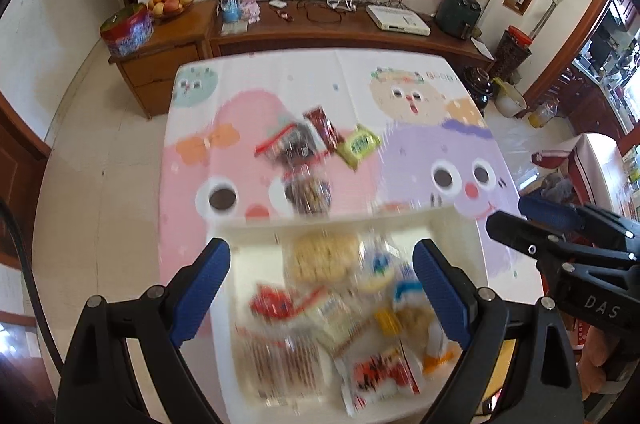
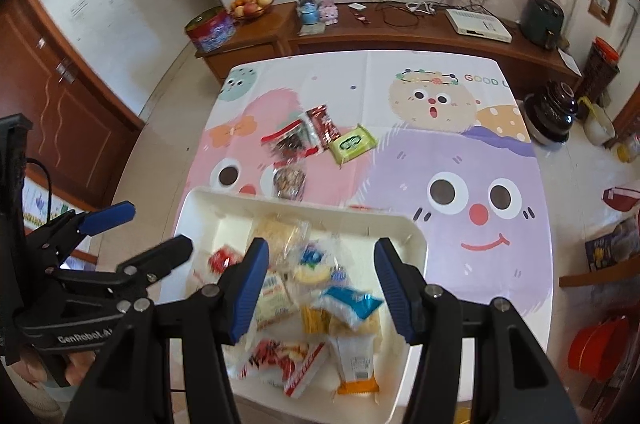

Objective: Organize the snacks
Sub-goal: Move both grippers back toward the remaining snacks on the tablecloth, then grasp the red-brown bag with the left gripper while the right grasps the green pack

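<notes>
White tray [image 2: 404,230] at 6 o'clock on table [image 2: 500,183], full of wrapped snacks; green packet [image 2: 353,145] at 12; left tool [image 1: 322,288] and right tool [image 2: 320,284] both released, empty.

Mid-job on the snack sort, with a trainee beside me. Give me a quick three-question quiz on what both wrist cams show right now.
1. True or false: the green packet lies inside the white tray.
2. How many snack packets lie on the tablecloth beyond the tray? A) one B) four C) seven
3. Fill in: the left gripper and the right gripper both hang over the tray with jaws ____.

Key
1. False. It lies on the tablecloth beyond the tray's far rim, beside the dark red bar.
2. B: the green packet, the dark red bar, the red-edged clear bag and the small clear packet.
3. open; neither grips anything.
</notes>
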`<act>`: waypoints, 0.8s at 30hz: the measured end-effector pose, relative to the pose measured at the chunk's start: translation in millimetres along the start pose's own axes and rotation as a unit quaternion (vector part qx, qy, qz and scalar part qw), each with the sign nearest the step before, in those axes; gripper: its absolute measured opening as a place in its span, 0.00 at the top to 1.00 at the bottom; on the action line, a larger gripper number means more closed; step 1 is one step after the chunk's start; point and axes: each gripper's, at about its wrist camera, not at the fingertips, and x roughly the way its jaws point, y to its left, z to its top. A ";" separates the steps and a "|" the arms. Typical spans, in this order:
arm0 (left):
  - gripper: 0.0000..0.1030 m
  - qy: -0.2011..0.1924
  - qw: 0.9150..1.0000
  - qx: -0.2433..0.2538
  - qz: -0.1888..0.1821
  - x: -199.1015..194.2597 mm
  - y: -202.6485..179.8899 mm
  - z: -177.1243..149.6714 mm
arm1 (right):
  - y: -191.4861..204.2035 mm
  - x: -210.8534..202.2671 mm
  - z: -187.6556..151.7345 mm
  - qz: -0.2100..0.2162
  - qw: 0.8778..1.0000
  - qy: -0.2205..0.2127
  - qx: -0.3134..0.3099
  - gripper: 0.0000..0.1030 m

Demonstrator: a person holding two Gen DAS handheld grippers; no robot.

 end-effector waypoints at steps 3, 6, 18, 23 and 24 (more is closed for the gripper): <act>0.10 -0.016 1.000 0.005 0.010 12.3 6.4 30.2 | -6.2 15.2 22.1 -0.008 1.000 0.002 0.021 0.46; 0.10 -0.029 0.999 0.005 0.019 36.9 15.4 65.9 | -13.2 38.1 49.0 -0.012 0.999 0.007 0.044 0.46; 0.11 0.021 0.999 -0.031 0.019 168.7 43.9 133.4 | -52.1 186.8 117.1 -0.009 0.977 0.110 0.181 0.46; 0.11 0.034 0.998 -0.048 0.031 198.1 55.7 136.2 | -56.0 240.9 115.9 -0.033 0.965 0.159 0.207 0.46; 0.11 0.036 0.998 -0.050 0.031 201.1 57.8 136.4 | -55.3 245.2 116.0 -0.035 0.964 0.161 0.209 0.46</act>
